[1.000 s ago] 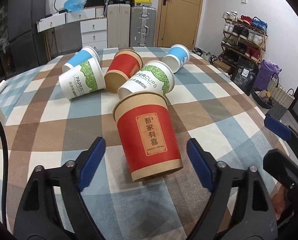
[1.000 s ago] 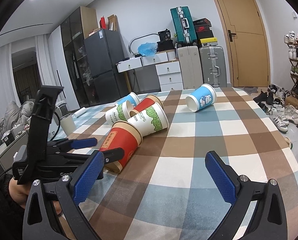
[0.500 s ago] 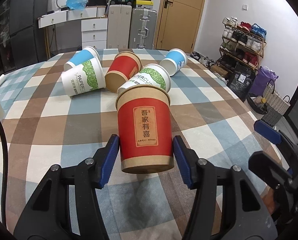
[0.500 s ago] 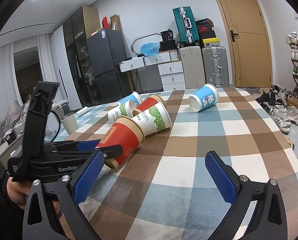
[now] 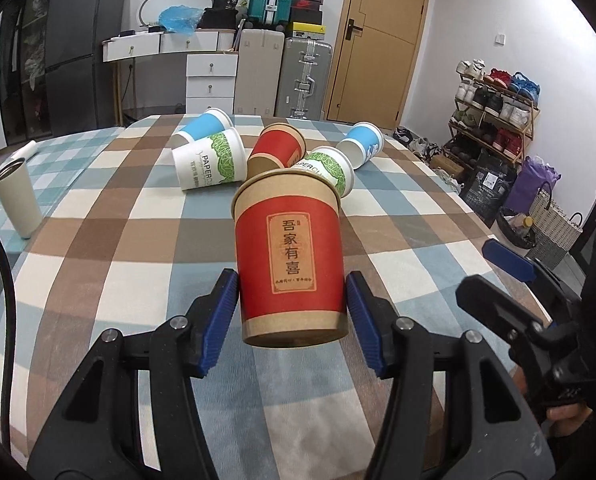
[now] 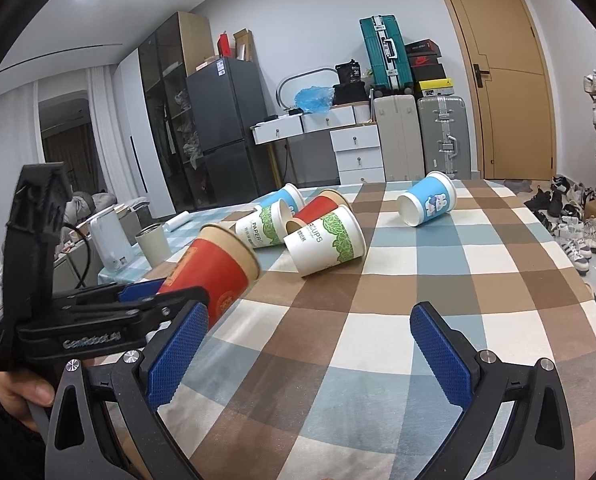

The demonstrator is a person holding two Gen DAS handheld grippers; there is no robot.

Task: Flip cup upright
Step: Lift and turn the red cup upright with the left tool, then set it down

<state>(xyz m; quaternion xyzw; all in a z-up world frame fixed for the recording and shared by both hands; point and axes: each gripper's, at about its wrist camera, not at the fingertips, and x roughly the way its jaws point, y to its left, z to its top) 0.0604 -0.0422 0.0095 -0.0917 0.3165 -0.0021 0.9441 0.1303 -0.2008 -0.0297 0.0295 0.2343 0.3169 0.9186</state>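
Observation:
My left gripper [image 5: 292, 312] is shut on a red and brown paper cup [image 5: 290, 256] near its base and holds it lifted off the checked tablecloth [image 5: 118, 216], tilted with its rim pointing away. In the right wrist view the same cup [image 6: 218, 268] slants up to the right in the left gripper [image 6: 166, 298]. My right gripper [image 6: 305, 356] is open and empty above the cloth, to the right of the cup.
Several other paper cups lie on their sides further back: white-green ones [image 5: 210, 164] [image 5: 329, 168], a red one [image 5: 278, 148], blue ones [image 5: 202, 126] [image 5: 361, 144]. A beige tumbler [image 5: 16, 200] stands at the table's left edge. Suitcases, drawers and a shoe rack stand beyond.
My left gripper closed on the red cup, which lay on its side, and lifted it, tilting its rim upward. The right gripper has stayed open and nearly still.

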